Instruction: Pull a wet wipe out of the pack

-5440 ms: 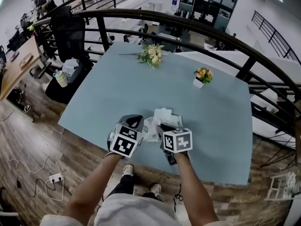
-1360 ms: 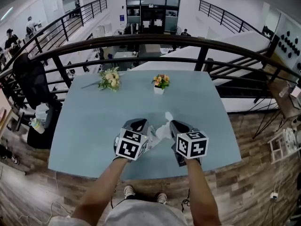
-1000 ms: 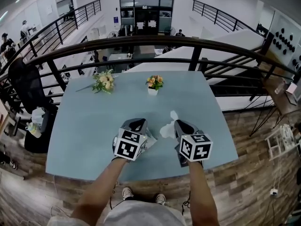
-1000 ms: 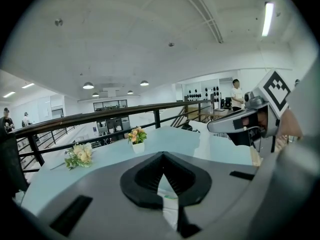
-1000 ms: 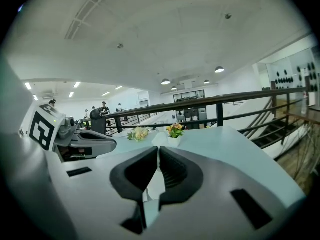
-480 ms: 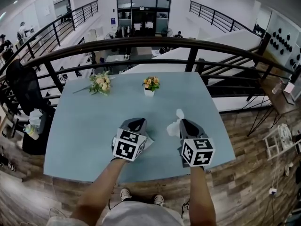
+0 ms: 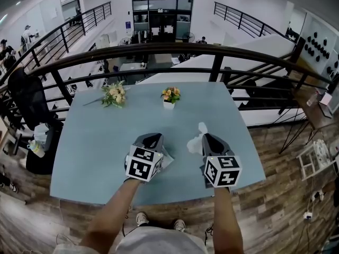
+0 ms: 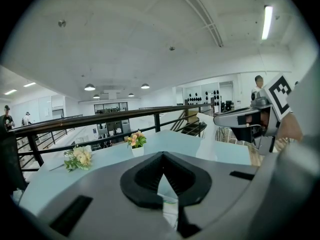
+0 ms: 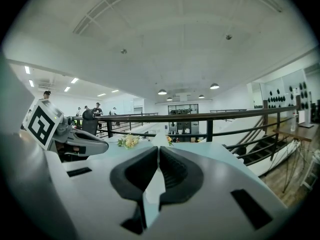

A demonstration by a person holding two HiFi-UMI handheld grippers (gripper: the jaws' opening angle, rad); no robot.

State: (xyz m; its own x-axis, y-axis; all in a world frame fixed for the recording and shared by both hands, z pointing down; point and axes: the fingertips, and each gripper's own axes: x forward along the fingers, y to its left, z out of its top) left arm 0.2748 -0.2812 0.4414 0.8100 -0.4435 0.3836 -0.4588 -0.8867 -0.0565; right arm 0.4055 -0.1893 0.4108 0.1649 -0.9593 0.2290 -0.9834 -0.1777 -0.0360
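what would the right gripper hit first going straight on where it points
The right gripper tips slightly down, so probably the table top; the small flower pot stands further along. Depth unclear.

Office mezzanine: black railing (image 7: 159, 47), office chair (image 7: 24, 97)

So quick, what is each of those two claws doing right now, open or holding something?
Left gripper: closed, holding the pack.
Right gripper: closed, holding the wet wipe.
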